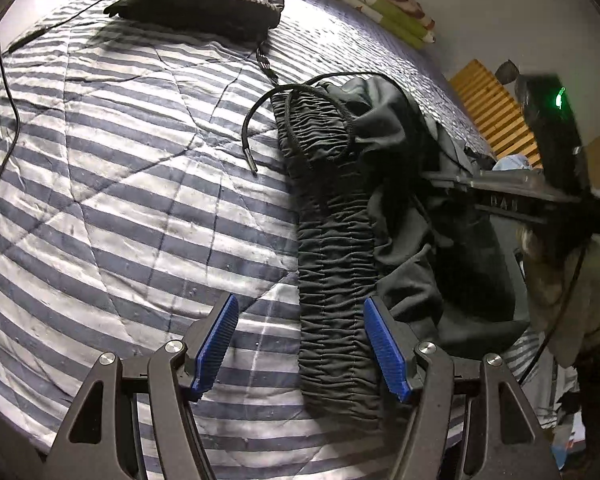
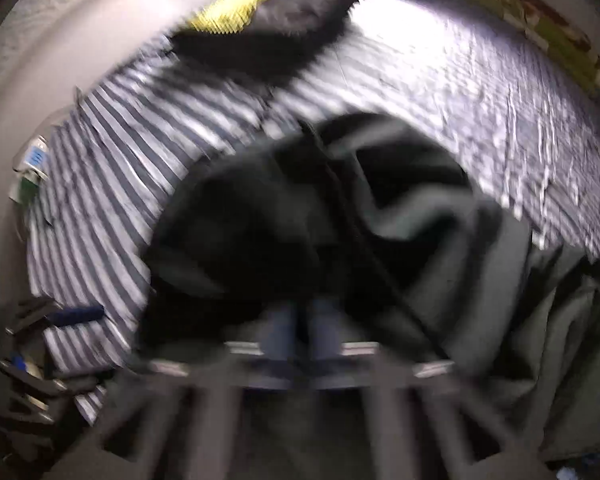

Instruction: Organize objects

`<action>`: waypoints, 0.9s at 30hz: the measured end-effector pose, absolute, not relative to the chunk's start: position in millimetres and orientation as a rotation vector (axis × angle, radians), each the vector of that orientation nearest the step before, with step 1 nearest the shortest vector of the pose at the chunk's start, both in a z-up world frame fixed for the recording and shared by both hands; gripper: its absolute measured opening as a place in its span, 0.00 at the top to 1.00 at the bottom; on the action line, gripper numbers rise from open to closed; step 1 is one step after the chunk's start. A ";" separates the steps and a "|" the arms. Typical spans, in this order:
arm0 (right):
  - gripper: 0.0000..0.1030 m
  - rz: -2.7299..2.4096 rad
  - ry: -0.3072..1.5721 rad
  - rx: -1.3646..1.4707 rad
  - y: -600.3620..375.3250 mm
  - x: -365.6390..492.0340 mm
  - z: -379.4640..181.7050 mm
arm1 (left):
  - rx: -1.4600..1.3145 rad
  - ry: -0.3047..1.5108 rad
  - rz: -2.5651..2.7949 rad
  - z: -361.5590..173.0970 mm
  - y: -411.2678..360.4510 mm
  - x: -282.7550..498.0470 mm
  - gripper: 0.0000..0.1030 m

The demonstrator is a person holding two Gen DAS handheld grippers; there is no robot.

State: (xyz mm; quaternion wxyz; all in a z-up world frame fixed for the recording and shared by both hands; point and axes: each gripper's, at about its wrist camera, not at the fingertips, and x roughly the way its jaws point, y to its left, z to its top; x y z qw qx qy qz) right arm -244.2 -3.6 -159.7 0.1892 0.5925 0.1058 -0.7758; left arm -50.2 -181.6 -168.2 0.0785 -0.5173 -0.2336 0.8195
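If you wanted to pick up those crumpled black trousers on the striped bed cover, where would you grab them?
Probably the ruched elastic waistband of the crumpled black trousers, from above. It lies as a long, thick ridge on the striped bed cover, already between the open left gripper pads, so closing across it should catch it firmly.

The quilt (image 1: 112,184) across the left and centre of the left wrist view is striped dark grey-blue and silvery white, while the trousers (image 1: 336,264) lying right of centre are plain black with a black drawstring (image 1: 249,136). At the upper left lies a folded garment (image 1: 216,0), black with a pale patterned panel, and at the upper right a cloth (image 1: 380,4) printed in lime green, cream and brown sits above wooden slats (image 1: 496,116) of yellow-orange. The left gripper (image 1: 300,344) is black with bright blue ribbed pads (image 1: 216,344), and the blurred right gripper (image 2: 300,320) shows blue pads on dark arms
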 end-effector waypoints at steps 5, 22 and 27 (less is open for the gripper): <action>0.99 -2.221 0.307 1.716 51.3 -227.2 -164.0 | -1.546 -0.663 2.429 -165.0 -169.3 -52.0 0.34; 0.50 -2.329 0.302 1.659 108.5 -189.0 -83.6 | -1.532 -0.483 2.319 -170.9 -89.8 -49.7 0.42; 0.50 -2.260 0.391 1.493 17.9 -232.7 -63.5 | -1.510 -0.483 2.303 -170.1 -90.6 -38.6 0.56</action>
